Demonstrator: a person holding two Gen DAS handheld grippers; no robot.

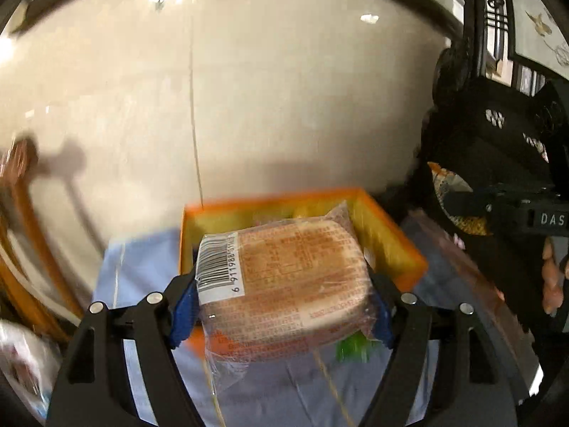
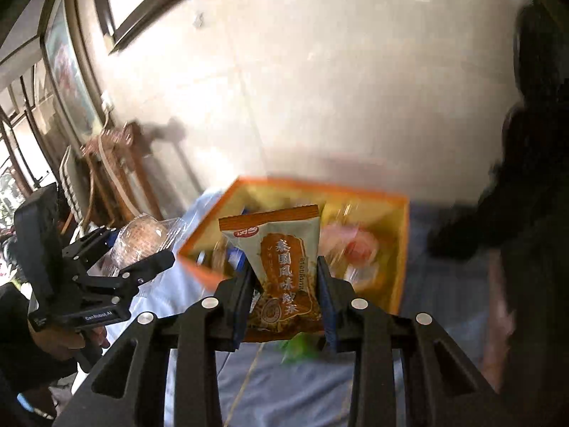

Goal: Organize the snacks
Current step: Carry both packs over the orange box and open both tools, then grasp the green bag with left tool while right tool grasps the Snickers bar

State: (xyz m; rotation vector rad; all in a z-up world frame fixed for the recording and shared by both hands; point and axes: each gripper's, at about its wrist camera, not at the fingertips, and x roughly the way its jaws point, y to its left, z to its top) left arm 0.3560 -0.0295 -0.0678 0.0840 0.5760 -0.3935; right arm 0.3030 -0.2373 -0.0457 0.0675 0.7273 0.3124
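My left gripper (image 1: 282, 291) is shut on a clear-wrapped round cake (image 1: 295, 270) with a barcode label, its blue pads pressing both sides. The cake hangs above an orange box (image 1: 270, 197) with yellow inner walls that holds several snacks. My right gripper (image 2: 284, 284) is shut on an orange-and-white snack packet (image 2: 284, 249), held upright over the same orange box (image 2: 320, 185). In the right wrist view the left gripper (image 2: 135, 249) shows at the left with the cake (image 2: 142, 235). In the left wrist view the right gripper (image 1: 458, 199) shows at the right edge with its packet (image 1: 451, 213).
The box stands on a light blue cloth (image 1: 142, 259) over the table. A small green wrapper (image 2: 298, 347) lies on the cloth near the front. Wooden furniture (image 2: 113, 163) stands at the left by the pale wall. A person's hand (image 1: 551, 277) grips the right handle.
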